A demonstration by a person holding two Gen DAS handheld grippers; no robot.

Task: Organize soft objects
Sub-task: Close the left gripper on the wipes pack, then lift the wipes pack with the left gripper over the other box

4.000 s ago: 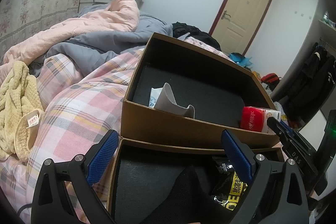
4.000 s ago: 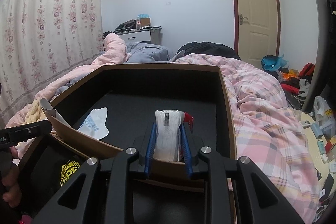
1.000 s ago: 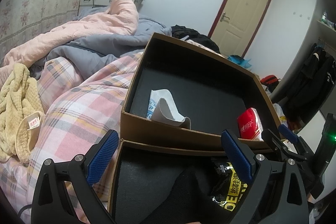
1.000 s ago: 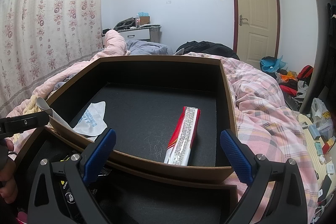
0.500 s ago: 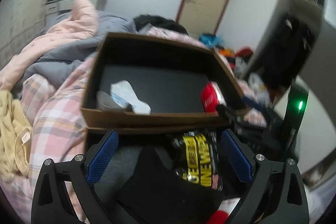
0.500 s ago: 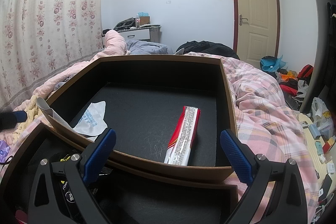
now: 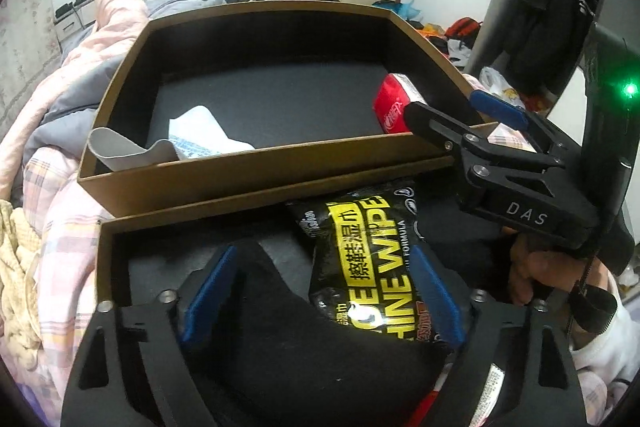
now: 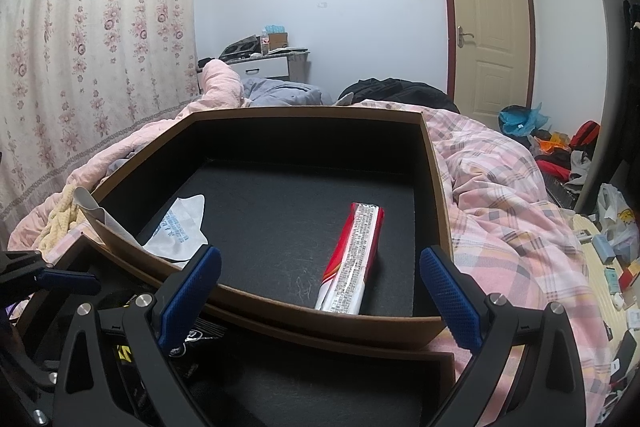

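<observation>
Item 1. Far brown cardboard tray with black lining (image 8: 436,195), resting on the bed's pink plaid quilt (image 8: 512,211). Holds a flat red-and-white tissue packet (image 8: 352,263) lying lengthwise near its right wall, a white crumpled wipe sachet with blue print (image 8: 182,223) at the left, and a curled grey card strip (image 7: 116,151) leaning in the near-left corner. Judged the sorted side: the contents lie apart from one another.

Item 2. Near brown cardboard tray, black-lined (image 7: 105,259), set edge to edge with the first. Holds a black-and-yellow soft pack of wet wipes (image 7: 368,259) and a black soft cloth item (image 7: 288,339) overlapping its left edge; a red scrap shows beneath, too hidden to identify. Judged the unsorted stock.

Item 3. Left tool (image 7: 320,287), tilted steeply down into the near tray. Its blue pads are closing, with the black cloth and the wipes pack both between them; pads not yet pressing either, so nothing is gripped. Likely lined up for the next pick.

Item 4. Right tool (image 8: 320,287), jaws wide apart and empty, hovering over the seam between the trays, the tissue packet lying just beyond. Probably parked clear so the left one can work.

Item 5. Cream knitted fabric (image 7: 16,267), on the quilt left of the trays, outside both.
</observation>
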